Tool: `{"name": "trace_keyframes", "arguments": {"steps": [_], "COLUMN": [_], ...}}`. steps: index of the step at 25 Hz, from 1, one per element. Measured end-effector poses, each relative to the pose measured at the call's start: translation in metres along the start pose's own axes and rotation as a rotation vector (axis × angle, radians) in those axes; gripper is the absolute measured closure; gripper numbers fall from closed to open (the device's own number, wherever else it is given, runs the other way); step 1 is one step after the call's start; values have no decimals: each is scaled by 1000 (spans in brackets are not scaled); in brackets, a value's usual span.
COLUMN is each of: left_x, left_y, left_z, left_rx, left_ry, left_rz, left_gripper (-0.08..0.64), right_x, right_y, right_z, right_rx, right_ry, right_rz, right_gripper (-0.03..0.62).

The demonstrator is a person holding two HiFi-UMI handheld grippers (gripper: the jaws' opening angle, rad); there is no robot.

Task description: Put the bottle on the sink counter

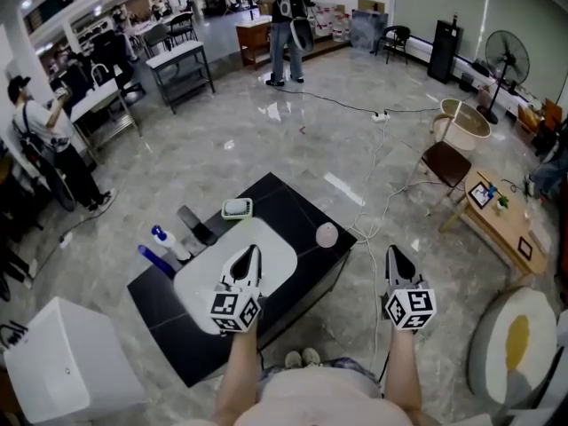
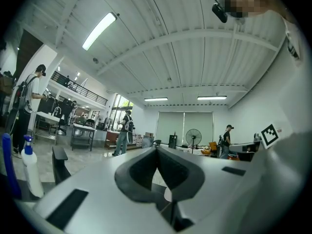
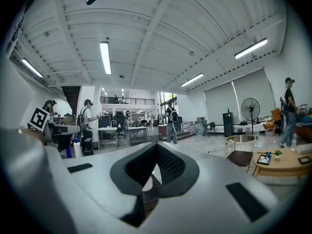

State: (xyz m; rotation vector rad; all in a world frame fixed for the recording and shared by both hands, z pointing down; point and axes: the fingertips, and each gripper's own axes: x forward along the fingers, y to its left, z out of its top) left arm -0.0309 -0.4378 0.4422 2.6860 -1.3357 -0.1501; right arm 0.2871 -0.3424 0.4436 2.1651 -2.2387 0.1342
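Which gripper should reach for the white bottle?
Left. The left gripper hangs over the sink, nearer the white bottle; the right gripper is off the counter, over floor.

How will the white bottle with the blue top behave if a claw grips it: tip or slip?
The bottle looks tall and narrow, so a push near its top would probably tip it. Its smooth white body may slip in a grip. It could knock the blue object close beside it.
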Motion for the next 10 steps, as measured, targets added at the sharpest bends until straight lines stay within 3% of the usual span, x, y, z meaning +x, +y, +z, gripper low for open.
{"name": "trace_keyframes", "arguments": {"steps": [10], "left_x": [7], "left_y": [-4], "left_z": [-2], "left_rx": [5], "left_ry": [3], "left_rz": [-1], "left_gripper": [532], "right_x": [4], "right_y": [-6], "right_z": [-2], "right_rx": [-3], "right_ry": [4], "right_rz": [-5], "right_gripper": [578]}}
